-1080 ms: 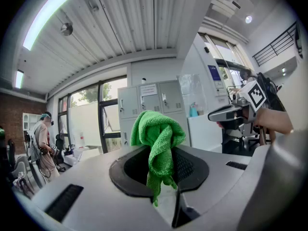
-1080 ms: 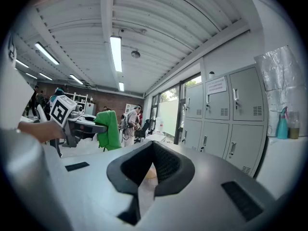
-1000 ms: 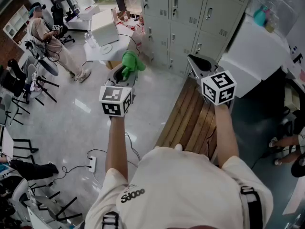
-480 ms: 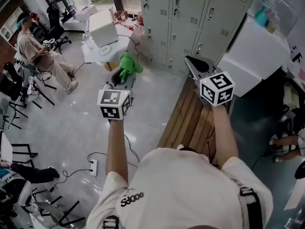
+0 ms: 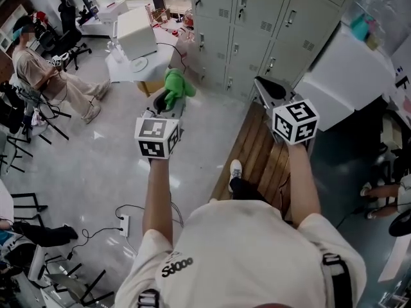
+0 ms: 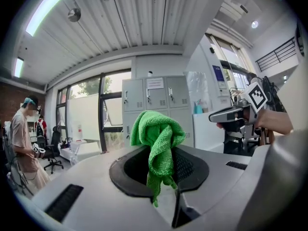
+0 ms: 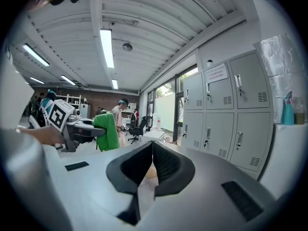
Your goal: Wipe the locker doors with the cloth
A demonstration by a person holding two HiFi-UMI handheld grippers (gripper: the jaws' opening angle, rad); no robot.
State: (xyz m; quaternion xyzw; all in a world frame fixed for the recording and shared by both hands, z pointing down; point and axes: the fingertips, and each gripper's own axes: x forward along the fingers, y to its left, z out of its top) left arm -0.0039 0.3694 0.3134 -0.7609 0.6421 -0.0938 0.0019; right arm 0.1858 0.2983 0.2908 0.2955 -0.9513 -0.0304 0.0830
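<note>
Jaws of left gripper [image 6: 161, 177] pinch green cloth [image 6: 156, 134]; right gripper [image 7: 151, 165] jaws closed, empty. Locker doors [image 5: 257, 18] ahead have drawn nearer; wiping not begun.

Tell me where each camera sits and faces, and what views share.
Head view: on the person's head, steeply down at bench and lockers; shows forearms, left gripper, right gripper, a shoe.
Left gripper view: on left gripper, toward lockers, along jaws shut on green cloth; right gripper at right.
Right gripper view: on right gripper, along shut empty jaws; lockers right, left gripper left.
Shared: all three show lockers and green cloth.
</note>
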